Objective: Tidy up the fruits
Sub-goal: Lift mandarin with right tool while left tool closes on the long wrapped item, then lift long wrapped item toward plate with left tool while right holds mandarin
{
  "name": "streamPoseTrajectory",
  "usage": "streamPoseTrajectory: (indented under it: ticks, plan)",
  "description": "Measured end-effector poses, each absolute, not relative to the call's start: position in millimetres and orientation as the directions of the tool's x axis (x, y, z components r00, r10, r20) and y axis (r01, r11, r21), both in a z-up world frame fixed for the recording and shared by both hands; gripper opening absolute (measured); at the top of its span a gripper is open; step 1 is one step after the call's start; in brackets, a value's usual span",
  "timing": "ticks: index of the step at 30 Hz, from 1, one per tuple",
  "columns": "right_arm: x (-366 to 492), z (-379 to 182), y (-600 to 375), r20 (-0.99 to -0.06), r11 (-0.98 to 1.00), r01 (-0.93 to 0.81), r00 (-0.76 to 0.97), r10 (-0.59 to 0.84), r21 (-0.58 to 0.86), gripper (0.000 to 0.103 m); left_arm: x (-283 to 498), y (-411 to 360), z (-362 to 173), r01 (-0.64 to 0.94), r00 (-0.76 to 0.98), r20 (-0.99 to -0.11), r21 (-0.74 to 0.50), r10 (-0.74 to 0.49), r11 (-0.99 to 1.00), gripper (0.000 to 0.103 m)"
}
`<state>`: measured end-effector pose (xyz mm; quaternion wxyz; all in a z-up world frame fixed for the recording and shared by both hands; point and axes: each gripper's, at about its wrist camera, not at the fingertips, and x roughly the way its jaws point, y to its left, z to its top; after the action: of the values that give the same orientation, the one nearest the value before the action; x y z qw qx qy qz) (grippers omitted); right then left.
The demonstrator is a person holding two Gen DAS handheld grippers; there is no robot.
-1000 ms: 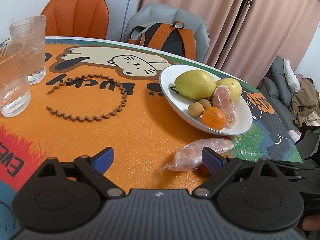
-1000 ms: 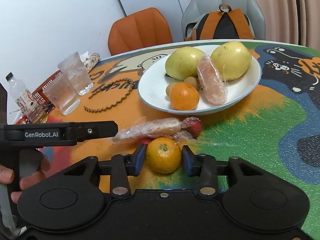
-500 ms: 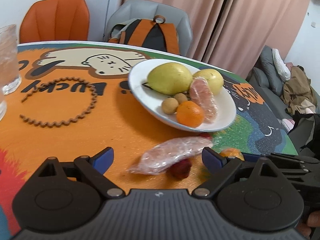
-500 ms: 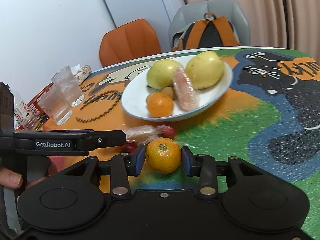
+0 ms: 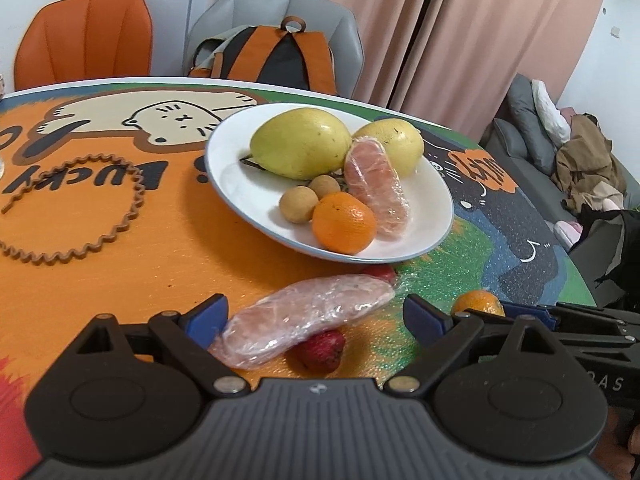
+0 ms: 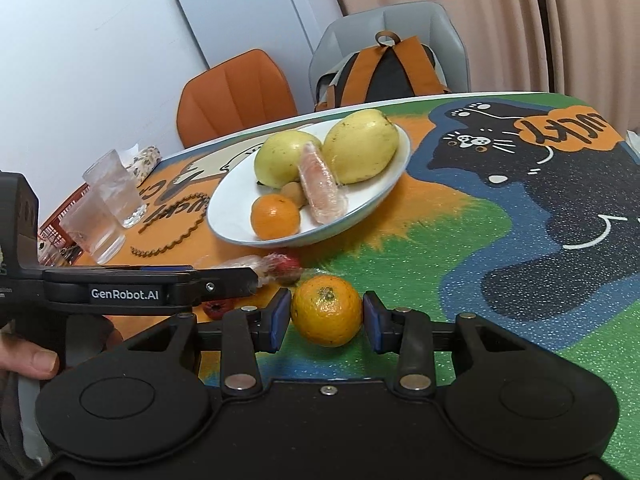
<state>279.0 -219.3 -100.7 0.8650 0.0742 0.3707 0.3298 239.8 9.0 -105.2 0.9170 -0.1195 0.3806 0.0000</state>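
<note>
Between the right gripper [image 6: 326, 320] pads, a firm round orange mandarin [image 6: 326, 310] is clamped mid-girth; the left gripper [image 5: 316, 314] is held wide over a soft, slippery film-wrapped pomelo segment [image 5: 304, 316].

White lettering reading "GenRobot.AI" runs along the side of the left gripper [image 6: 132, 294]. The printed table cover [image 5: 168, 240] carries an upside-down word reading "Lucky".

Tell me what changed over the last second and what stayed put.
The open left gripper has swung over to the wrapped pomelo wedge on the table, which now lies between its jaws, ungripped. The right gripper stays shut on the orange, with the white plate nearer. The plate's fruit is unchanged.
</note>
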Motion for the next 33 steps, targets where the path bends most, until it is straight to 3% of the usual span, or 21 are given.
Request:
streamPoseTrajectory:
  ticks: [10,14,20,26,33]
  plan:
    - [281.7,-105.3,-226.0,-0.592,0.78,-0.492,0.516,0.619,0.386,0.037,245.9,-1.4,-112.8,-0.072,0.72,-0.693,-0.144,-0.048,0.987,0.084]
    - [280.4,-105.2,-225.6,-0.592,0.78,-0.49,0.517,0.619,0.388,0.037,244.4,1.9,-110.5,-0.055,0.724,-0.687,-0.144,-0.06,0.988,0.056]
    - [276.3,-101.8,-223.5,-0.584,0.776,-0.5,0.519,0.624,0.384,0.037,236.9,2.8,-107.6,-0.035,0.728,-0.68,-0.161,-0.086,0.986,0.044]
    - [271.6,-98.0,-220.2,-0.579,0.773,-0.506,0.52,0.628,0.383,0.037,226.7,1.2,-98.2,0.008,0.744,-0.656,-0.181,-0.127,0.983,0.021]
    - [267.3,-91.8,-217.9,-0.571,0.769,-0.515,0.524,0.632,0.379,0.037,218.9,8.6,-89.4,-0.007,0.763,-0.635,-0.199,-0.124,0.98,0.016]
